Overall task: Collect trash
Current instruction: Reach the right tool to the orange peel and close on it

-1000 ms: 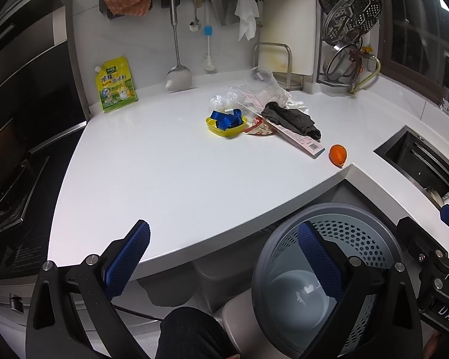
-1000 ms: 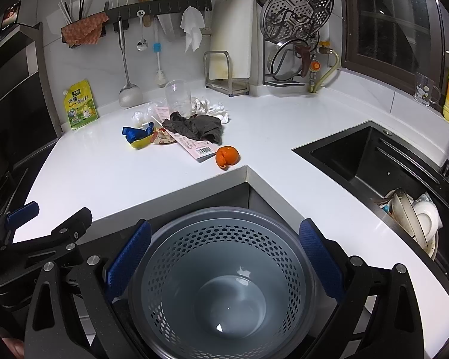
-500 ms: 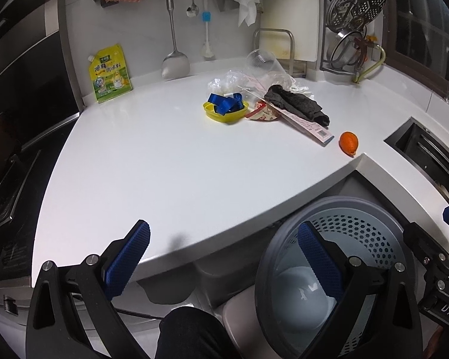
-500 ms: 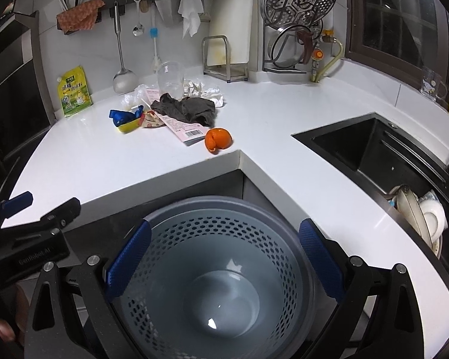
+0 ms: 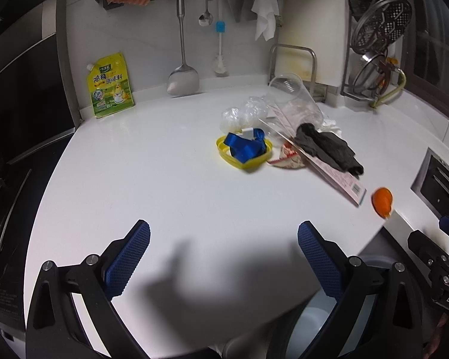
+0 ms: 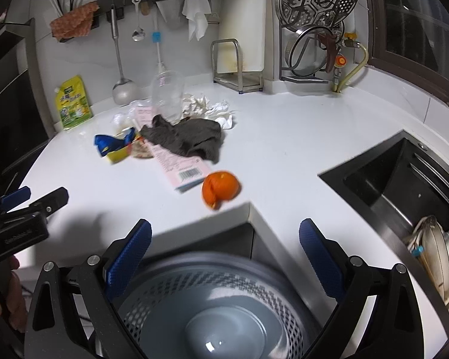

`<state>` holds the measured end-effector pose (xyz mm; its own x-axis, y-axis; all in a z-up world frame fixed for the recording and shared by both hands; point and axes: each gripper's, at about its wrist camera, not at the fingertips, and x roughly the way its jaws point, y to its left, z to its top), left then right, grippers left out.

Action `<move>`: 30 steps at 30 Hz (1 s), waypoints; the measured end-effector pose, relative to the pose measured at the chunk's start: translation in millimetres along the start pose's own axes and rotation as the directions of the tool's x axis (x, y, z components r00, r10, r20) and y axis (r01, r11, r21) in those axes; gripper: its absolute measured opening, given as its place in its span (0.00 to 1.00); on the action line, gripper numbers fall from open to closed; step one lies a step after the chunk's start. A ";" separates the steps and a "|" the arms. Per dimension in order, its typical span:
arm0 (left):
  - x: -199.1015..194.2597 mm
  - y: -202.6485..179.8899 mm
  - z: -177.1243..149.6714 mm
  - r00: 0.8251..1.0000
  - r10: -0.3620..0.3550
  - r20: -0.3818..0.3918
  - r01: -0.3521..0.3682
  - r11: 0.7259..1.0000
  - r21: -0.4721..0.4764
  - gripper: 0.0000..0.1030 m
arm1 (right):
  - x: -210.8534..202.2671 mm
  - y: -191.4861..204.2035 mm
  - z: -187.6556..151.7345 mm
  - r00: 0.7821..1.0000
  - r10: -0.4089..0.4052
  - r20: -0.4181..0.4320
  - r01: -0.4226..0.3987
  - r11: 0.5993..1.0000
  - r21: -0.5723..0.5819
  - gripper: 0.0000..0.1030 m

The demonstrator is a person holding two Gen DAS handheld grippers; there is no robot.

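Ahead of my left tongs (image 5: 224, 257), spread wide and empty, lies the litter; right tongs (image 6: 225, 251) gape over the grey perforated bin (image 6: 212, 308). Next: reach the orange peel (image 6: 221, 189).

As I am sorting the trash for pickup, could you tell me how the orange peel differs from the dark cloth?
The orange peel is small, bright and curled; the dark cloth is larger, grey and crumpled flat. The peel lies alone near the counter's inner corner, while the cloth lies in the pile, draped over the pink package. Both rest on the white counter, untouched.
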<state>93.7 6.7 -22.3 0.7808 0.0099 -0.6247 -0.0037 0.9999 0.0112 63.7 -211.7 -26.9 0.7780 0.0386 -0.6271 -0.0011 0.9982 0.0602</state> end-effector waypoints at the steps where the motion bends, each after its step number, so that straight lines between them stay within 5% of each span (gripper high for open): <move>1: 3.9 0.9 3.3 1.000 -0.002 0.000 0.002 1.000 -0.005 0.94 | 4.1 -0.8 2.8 1.000 0.002 0.001 -0.002 1.000 0.001 0.92; 22: 39.5 -6.1 21.5 1.000 -0.004 -0.022 0.004 1.000 -0.009 0.94 | 72.0 -5.1 24.6 0.996 -0.074 -0.045 0.071 0.996 -0.055 0.90; 24: 40.0 -7.6 22.4 1.000 -0.002 -0.021 0.002 1.000 -0.007 0.94 | 72.3 -2.9 24.8 0.997 -0.072 -0.040 0.070 0.995 -0.067 0.86; 30: 40.4 -13.9 28.0 1.000 -0.007 -0.013 0.007 1.000 -0.005 0.94 | 76.9 0.9 26.1 0.998 -0.034 -0.062 0.028 0.996 -0.089 0.54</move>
<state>142.8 -7.1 -25.8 0.7724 0.0031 -0.6352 -0.0018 1.0000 0.0027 139.9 -209.1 -54.8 0.7371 0.0078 -0.6758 -0.0353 0.9990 -0.0270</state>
